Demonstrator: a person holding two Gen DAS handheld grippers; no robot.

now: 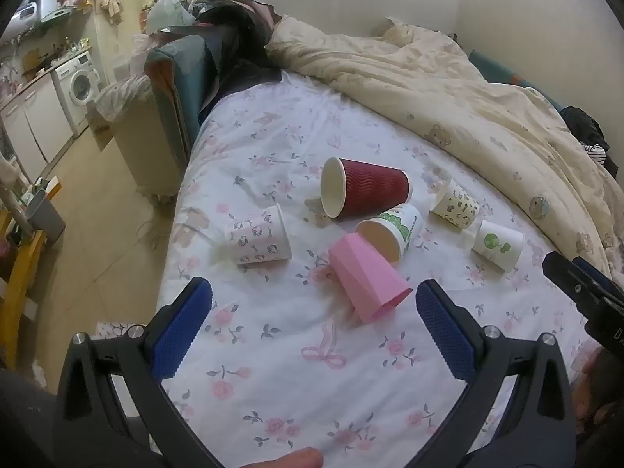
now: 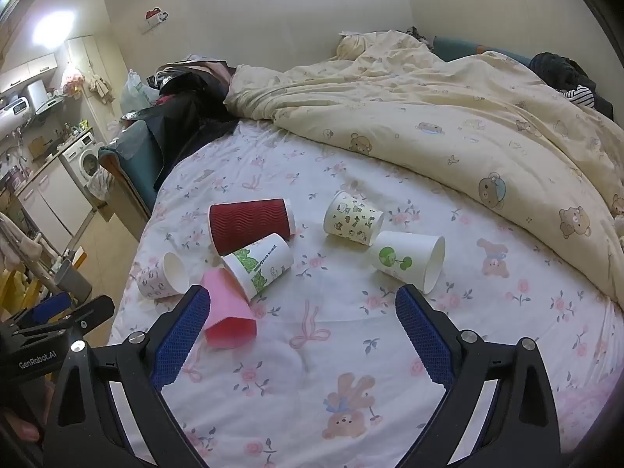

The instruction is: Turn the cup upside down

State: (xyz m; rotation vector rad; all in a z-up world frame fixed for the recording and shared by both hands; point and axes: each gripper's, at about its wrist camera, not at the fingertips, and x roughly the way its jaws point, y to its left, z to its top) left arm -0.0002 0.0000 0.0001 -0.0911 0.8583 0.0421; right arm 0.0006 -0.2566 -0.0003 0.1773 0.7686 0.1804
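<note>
Several paper cups lie on their sides on the floral bed sheet. A pink cup lies nearest, between a dark red ribbed cup, a white cup with green print and a flower-print cup. A cartoon-print cup and a green-globe cup lie further right. My left gripper is open and empty, just short of the pink cup. My right gripper is open and empty above the sheet.
A cream bear-print duvet is bunched along the far and right side of the bed. Dark clothes and bags pile at the far left corner. The bed's left edge drops to the floor, with a kitchen area beyond.
</note>
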